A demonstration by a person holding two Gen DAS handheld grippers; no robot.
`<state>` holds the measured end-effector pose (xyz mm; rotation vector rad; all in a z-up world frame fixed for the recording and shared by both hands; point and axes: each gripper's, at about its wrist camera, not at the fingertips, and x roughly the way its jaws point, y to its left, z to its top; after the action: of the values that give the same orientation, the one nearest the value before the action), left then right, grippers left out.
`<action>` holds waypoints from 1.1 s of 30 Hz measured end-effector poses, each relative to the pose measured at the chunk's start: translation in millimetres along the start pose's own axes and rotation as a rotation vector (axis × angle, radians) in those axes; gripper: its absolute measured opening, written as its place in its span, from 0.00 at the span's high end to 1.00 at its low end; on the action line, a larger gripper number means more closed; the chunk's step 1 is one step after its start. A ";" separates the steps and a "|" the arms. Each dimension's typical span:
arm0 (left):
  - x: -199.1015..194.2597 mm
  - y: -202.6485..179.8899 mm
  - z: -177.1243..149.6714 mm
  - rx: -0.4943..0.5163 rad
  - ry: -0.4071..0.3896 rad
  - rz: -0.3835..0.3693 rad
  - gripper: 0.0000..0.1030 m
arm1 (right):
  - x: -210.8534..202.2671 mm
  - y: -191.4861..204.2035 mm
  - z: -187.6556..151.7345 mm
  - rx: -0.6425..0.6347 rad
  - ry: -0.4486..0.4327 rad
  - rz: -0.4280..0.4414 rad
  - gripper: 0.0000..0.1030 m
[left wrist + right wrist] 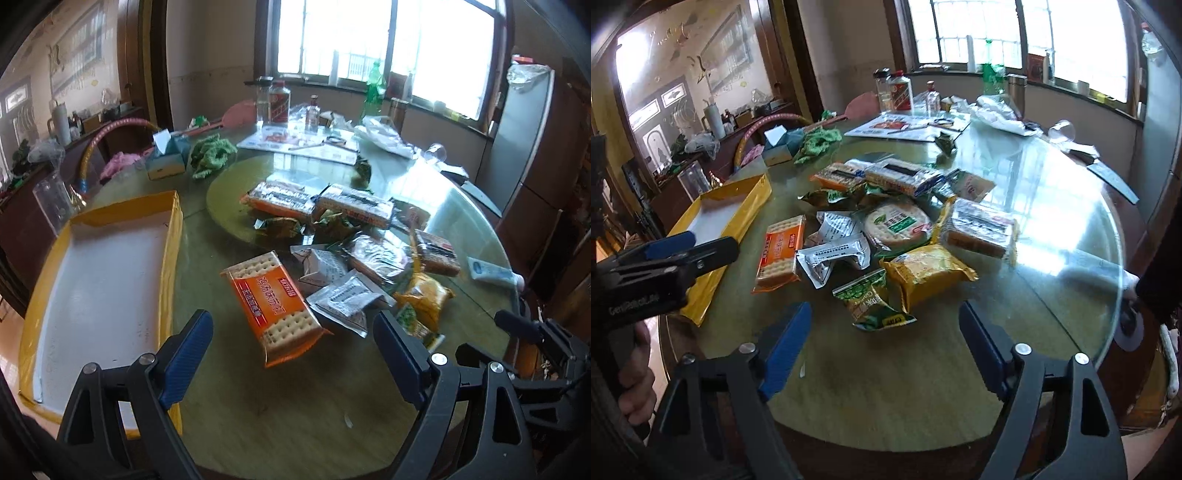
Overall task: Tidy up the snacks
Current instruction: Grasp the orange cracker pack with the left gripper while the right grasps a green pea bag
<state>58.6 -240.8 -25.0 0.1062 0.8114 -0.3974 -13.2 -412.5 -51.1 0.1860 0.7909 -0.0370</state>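
Observation:
A heap of snack packs lies on the round glass-topped table [258, 413]. Nearest my left gripper [291, 332] is an orange cracker pack [273, 299], lying just ahead of the open blue-padded jaws, untouched. Left of it stands an empty yellow box [110, 273] with a white floor. In the right wrist view my right gripper [882, 325] is open, and a green snack bag [873, 304] lies just beyond its tips beside a yellow pack [927, 273]. The orange cracker pack [781, 251], silver packets [831, 254] and a round cracker pack [897, 223] lie further in. The left gripper [701, 245] shows at the left edge.
Behind the heap are a green cloth [212, 155], a tissue box [166, 155], bottles [279, 105], papers [303, 146] and a plastic bag [384, 138]. A white tube [493, 273] lies near the table's right edge. A cabinet and windows stand behind.

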 end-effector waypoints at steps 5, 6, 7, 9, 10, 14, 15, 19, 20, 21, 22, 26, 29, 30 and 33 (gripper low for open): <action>18.6 10.6 8.2 -0.028 0.040 -0.013 0.15 | 25.4 7.5 3.3 -0.036 0.044 0.041 0.29; 23.1 13.9 11.1 -0.040 0.051 -0.016 0.15 | 28.4 8.5 3.4 -0.039 0.049 0.045 0.30; 26.0 16.2 12.8 -0.047 0.060 -0.015 0.15 | 35.3 9.5 3.6 -0.047 0.062 0.062 0.31; 32.4 20.1 16.0 -0.059 0.079 -0.017 0.16 | 43.9 10.1 3.9 -0.052 0.080 0.060 0.33; 35.8 21.2 17.5 -0.064 0.094 -0.019 0.17 | 50.0 10.3 3.4 -0.060 0.089 0.065 0.34; 50.6 19.6 21.1 -0.056 0.145 -0.008 0.17 | 64.9 11.9 0.7 -0.081 0.120 0.058 0.40; 55.5 18.3 21.7 -0.052 0.164 0.005 0.17 | 67.4 12.4 0.1 -0.088 0.123 0.058 0.41; 75.5 19.4 26.1 -0.060 0.229 0.041 0.20 | 72.5 16.6 0.2 -0.117 0.124 0.033 0.45; 79.7 19.7 27.4 -0.065 0.241 0.045 0.21 | 73.3 18.2 -0.4 -0.128 0.124 0.024 0.47; 82.5 20.3 28.5 -0.067 0.246 0.042 0.21 | 73.9 18.4 -0.5 -0.135 0.124 0.016 0.50; 85.8 20.7 29.9 -0.070 0.255 0.050 0.21 | 73.4 20.1 -1.4 -0.148 0.122 -0.001 0.50; 99.2 24.0 33.3 -0.102 0.295 0.070 0.26 | 69.7 23.1 -2.8 -0.159 0.116 -0.018 0.50; 109.0 24.3 30.9 -0.102 0.331 0.078 0.39 | 67.3 26.3 -4.5 -0.172 0.108 -0.027 0.50; 110.1 25.6 29.8 -0.113 0.331 0.072 0.39 | 68.0 27.7 -5.2 -0.182 0.109 -0.032 0.50; 110.3 27.9 27.8 -0.124 0.320 0.071 0.37 | 71.4 30.8 -5.8 -0.199 0.121 -0.038 0.51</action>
<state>156.6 -255.4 -87.3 0.0836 1.1421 -0.2645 36.1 -378.6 -101.1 -0.0153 0.9135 0.0177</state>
